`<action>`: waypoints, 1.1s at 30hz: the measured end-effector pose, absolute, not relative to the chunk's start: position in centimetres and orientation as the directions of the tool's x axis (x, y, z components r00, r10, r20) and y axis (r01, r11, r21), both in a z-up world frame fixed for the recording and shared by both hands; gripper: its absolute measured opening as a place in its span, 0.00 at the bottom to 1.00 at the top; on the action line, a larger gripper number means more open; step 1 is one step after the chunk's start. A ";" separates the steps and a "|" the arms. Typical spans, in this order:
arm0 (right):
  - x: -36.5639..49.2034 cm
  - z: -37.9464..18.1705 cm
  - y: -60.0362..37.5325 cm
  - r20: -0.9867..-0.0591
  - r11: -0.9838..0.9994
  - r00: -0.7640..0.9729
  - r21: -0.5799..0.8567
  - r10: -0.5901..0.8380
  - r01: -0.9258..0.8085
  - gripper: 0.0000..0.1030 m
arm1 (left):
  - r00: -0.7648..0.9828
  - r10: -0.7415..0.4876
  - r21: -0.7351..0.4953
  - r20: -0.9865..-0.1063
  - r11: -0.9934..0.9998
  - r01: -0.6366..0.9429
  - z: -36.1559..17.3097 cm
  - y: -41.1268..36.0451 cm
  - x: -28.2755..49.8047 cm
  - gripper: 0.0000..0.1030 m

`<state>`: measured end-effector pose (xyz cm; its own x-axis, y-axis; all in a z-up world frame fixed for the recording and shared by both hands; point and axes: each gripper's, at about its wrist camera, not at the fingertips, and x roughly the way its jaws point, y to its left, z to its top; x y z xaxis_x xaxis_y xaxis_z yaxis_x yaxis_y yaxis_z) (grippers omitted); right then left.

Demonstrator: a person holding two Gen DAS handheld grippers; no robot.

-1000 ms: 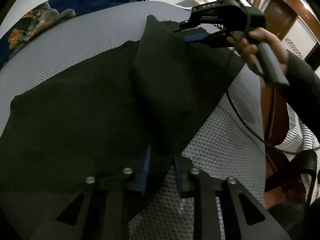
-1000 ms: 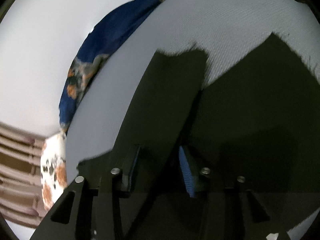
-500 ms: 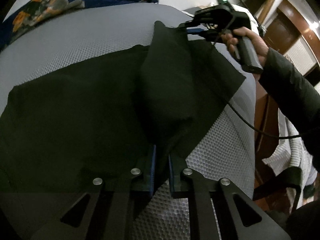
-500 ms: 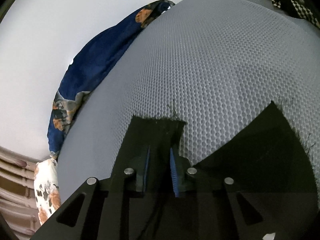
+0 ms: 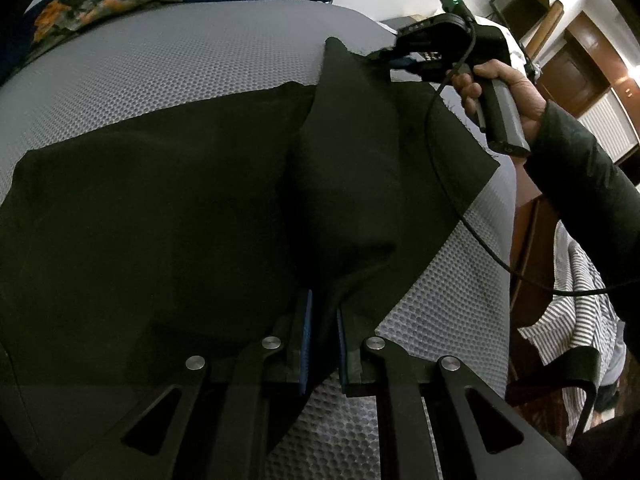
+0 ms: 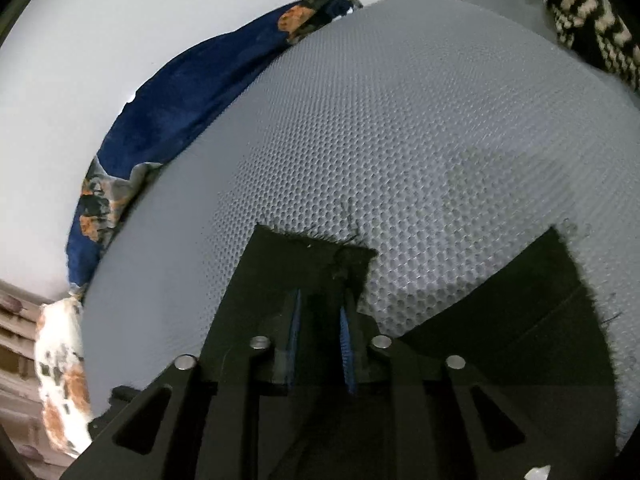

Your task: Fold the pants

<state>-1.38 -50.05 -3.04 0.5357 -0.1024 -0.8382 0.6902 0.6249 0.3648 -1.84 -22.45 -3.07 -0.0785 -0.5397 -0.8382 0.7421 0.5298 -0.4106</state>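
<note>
Left wrist view: both grippers — left gripper [image 5: 322, 332] and right gripper [image 6: 320, 320] — are clamped on the black pants [image 5: 160, 208].

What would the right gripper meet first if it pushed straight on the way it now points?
The right gripper is shut on the frayed hem of the black pants. Just past that hem lies bare grey honeycomb mattress, so it would probably press the cloth into the mattress, though depth is hard to judge here.
</note>
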 end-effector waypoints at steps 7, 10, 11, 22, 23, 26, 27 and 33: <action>-5.9 4.3 -47.2 -0.761 0.681 0.597 0.298 -0.254 0.669 0.03 | -0.072 -0.539 -0.393 -0.839 0.508 0.767 -2.7 -23.0 -2.6 0.11; -9.1 5.6 -46.2 -0.767 0.662 0.547 0.221 -0.335 0.716 0.03 | -0.065 -0.531 -0.367 -0.845 0.487 0.793 -2.5 -23.4 -3.4 0.11; -10.4 5.6 -46.1 -0.773 0.647 0.524 0.200 -0.357 0.736 0.03 | -0.064 -0.528 -0.360 -0.847 0.480 0.800 -2.5 -23.5 -3.6 0.11; -20.6 -2.4 -46.9 -0.880 0.458 0.303 0.113 -0.366 0.882 0.02 | -0.079 -0.500 -0.327 -0.862 0.431 0.841 -3.2 -24.7 -4.6 0.11; -21.0 -2.4 -46.9 -0.878 0.453 0.307 0.119 -0.368 0.883 0.02 | -0.079 -0.498 -0.327 -0.863 0.432 0.841 -3.2 -24.7 -4.5 0.11; -21.5 -1.7 -46.7 -0.866 0.452 0.322 0.129 -0.382 0.883 0.02 | -0.077 -0.495 -0.321 -0.866 0.429 0.844 -2.9 -25.0 -4.4 0.12; -21.6 -1.5 -46.8 -0.865 0.454 0.325 0.130 -0.383 0.881 0.02 | -0.076 -0.495 -0.320 -0.866 0.430 0.844 -3.0 -25.2 -4.5 0.12; -21.4 -2.6 -46.9 -0.869 0.458 0.307 0.107 -0.388 0.882 0.02 | -0.090 -0.501 -0.333 -0.861 0.420 0.845 -3.1 -25.1 -4.4 0.16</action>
<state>-21.41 -46.92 -2.65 0.3066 -0.3884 -0.8690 0.8825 0.4581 0.1067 -4.35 -25.07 -3.07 -0.0902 -0.5007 -0.8609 0.8445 0.4197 -0.3326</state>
